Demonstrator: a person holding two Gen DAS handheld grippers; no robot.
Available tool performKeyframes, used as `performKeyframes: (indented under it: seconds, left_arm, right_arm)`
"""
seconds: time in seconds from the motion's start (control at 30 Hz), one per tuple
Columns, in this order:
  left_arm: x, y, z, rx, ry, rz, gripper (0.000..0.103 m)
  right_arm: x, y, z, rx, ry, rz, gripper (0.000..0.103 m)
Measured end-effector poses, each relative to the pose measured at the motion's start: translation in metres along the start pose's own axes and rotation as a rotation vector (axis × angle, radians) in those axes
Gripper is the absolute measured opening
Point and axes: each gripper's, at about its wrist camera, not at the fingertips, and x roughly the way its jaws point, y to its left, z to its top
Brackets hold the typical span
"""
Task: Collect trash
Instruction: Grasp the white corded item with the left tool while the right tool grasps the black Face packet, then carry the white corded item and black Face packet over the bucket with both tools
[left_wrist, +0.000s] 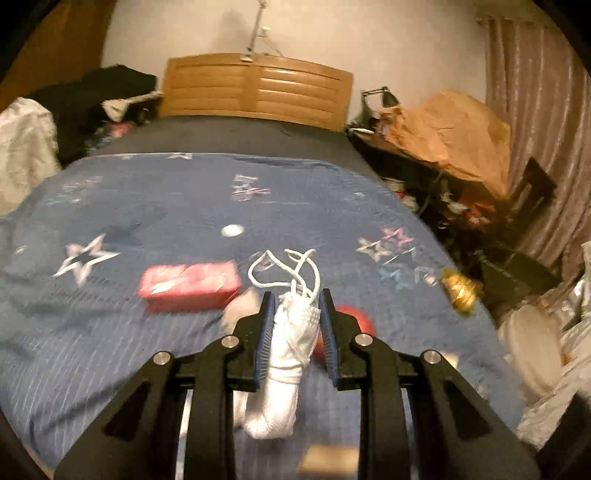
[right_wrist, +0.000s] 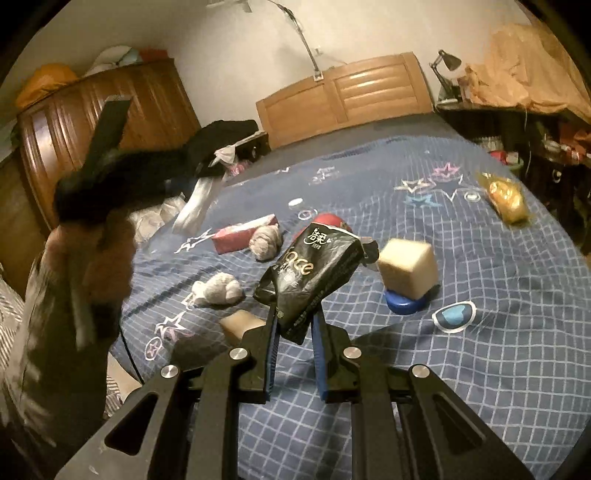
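My left gripper (left_wrist: 295, 297) is shut on a white drawstring bag (left_wrist: 291, 343), held above the blue star-patterned bed (left_wrist: 147, 206); its cord loops (left_wrist: 284, 269) stick out past the fingertips. My right gripper (right_wrist: 294, 314) is shut on a crumpled black wrapper (right_wrist: 314, 273) lifted over the bed (right_wrist: 480, 332). The left gripper with the white bag (right_wrist: 195, 206) shows blurred at the left of the right wrist view. On the bed lie a pink packet (left_wrist: 190, 282), two grey wads (right_wrist: 264, 240) (right_wrist: 219, 290), a gold wrapper (right_wrist: 508, 197) and a white cap (left_wrist: 232, 230).
A beige cube (right_wrist: 408, 271) stands on a blue lid (right_wrist: 404, 304). A tan block (right_wrist: 242, 325), a white-blue sticker (right_wrist: 454, 315) and a red object (right_wrist: 328, 219) lie on the bed. A wooden headboard (left_wrist: 258, 88) stands behind; a cluttered desk (left_wrist: 443, 166) is at the right, a wardrobe (right_wrist: 92, 122) at the left.
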Motion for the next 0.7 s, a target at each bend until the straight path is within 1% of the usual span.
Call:
performKeyframes:
  seconds: [0.07, 0.13, 0.17, 0.27, 0.33, 0.43, 0.53, 0.7]
  left_arm:
    - [-0.013, -0.001, -0.020, 0.010, -0.011, 0.063, 0.023]
    - [-0.022, 0.000, -0.036, 0.010, -0.011, 0.108, 0.023]
    - [-0.028, -0.002, -0.046, 0.022, -0.021, 0.150, 0.023]
    - [-0.038, -0.006, -0.064, 0.034, -0.034, 0.202, 0.023]
    - [-0.046, -0.005, -0.071, 0.042, -0.039, 0.219, 0.023]
    - [-0.051, -0.014, -0.080, 0.074, -0.057, 0.245, 0.023]
    - [-0.056, -0.021, -0.080, 0.088, -0.073, 0.251, 0.023]
    - [-0.060, -0.035, -0.085, 0.108, -0.089, 0.240, 0.023]
  right_arm:
    - [-0.005, 0.008, 0.000, -0.021, -0.007, -0.003, 0.018]
    - [-0.012, 0.020, -0.003, -0.053, -0.018, -0.013, 0.018]
    - [-0.015, 0.026, -0.004, -0.067, -0.022, -0.015, 0.018]
    - [-0.024, 0.039, -0.008, -0.092, -0.030, -0.017, 0.018]
    - [-0.029, 0.044, -0.008, -0.100, -0.033, -0.019, 0.018]
    - [-0.038, 0.051, -0.009, -0.110, -0.046, -0.028, 0.018]
    - [-0.045, 0.053, -0.010, -0.112, -0.053, -0.037, 0.018]
    - [-0.063, 0.050, -0.013, -0.105, -0.069, -0.068, 0.018]
